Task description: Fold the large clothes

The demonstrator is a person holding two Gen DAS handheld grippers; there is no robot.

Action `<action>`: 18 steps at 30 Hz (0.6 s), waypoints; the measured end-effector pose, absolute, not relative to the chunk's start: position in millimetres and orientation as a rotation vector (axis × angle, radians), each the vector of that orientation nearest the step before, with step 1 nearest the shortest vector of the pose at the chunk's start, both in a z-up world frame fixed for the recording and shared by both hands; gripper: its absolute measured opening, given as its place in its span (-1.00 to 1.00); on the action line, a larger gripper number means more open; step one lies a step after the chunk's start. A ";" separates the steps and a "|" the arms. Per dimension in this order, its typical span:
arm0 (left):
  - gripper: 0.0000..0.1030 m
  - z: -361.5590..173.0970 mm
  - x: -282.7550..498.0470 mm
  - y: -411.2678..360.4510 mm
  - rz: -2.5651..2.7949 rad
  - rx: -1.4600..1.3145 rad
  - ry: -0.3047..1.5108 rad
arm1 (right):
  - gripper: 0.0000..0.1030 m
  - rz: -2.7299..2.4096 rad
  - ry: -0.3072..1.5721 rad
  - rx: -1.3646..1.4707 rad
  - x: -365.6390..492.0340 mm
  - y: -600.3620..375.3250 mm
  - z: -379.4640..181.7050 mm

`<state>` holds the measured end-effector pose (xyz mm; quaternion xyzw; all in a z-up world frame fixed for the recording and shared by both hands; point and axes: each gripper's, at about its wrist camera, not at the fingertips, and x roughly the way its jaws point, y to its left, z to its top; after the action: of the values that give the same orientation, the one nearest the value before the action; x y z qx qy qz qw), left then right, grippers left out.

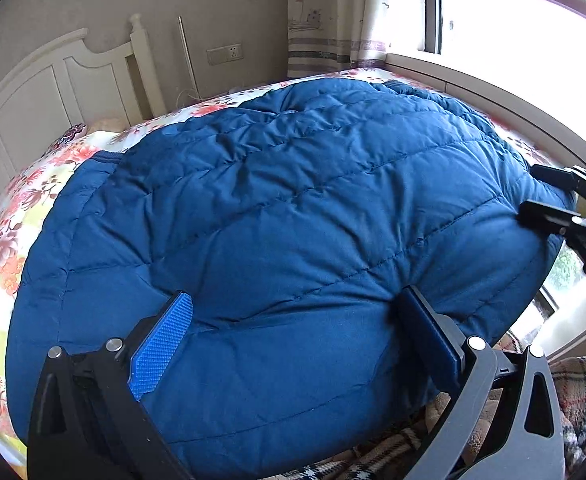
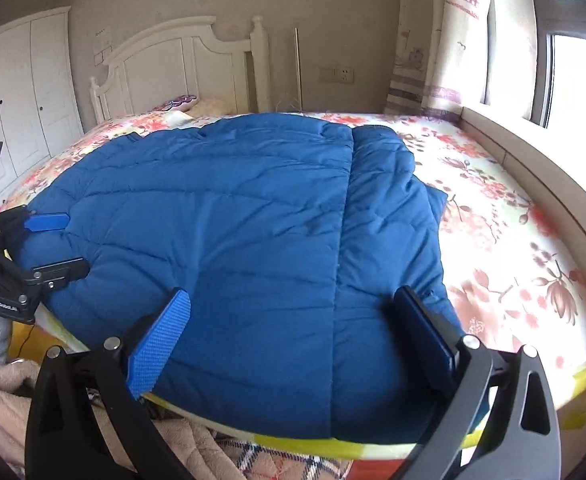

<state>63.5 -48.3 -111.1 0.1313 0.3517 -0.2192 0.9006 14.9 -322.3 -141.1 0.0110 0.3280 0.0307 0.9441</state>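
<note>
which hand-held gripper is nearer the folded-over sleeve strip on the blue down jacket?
Right. The right hand-held gripper straddles the jacket's near hem, its right finger beside the sleeve strip. The left hand-held gripper sits open at the blue down jacket's opposite side edge.

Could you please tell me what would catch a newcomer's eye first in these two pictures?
A big blue quilted jacket dominates, spread across the floral bedsheet with its hem at the near edge. Both the left hand-held gripper and the right hand-held gripper stand open at that hem. Behind are a white headboard and, to the right, a bright window.
</note>
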 end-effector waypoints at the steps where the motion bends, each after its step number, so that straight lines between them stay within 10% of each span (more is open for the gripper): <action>1: 0.91 -108.1 63.8 -47.2 -0.451 0.270 0.729 | 0.92 0.033 0.658 0.019 9.3 -325.8 -134.0; 18: 0.91 -116.1 91.3 67.0 -0.120 0.129 0.697 | 0.71 0.245 0.643 0.652 -51.7 -404.6 -173.7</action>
<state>91.3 67.0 -116.1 0.0630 0.3410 -0.0587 0.9361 -51.7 -404.6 -173.7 0.3141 0.3094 0.1180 0.8898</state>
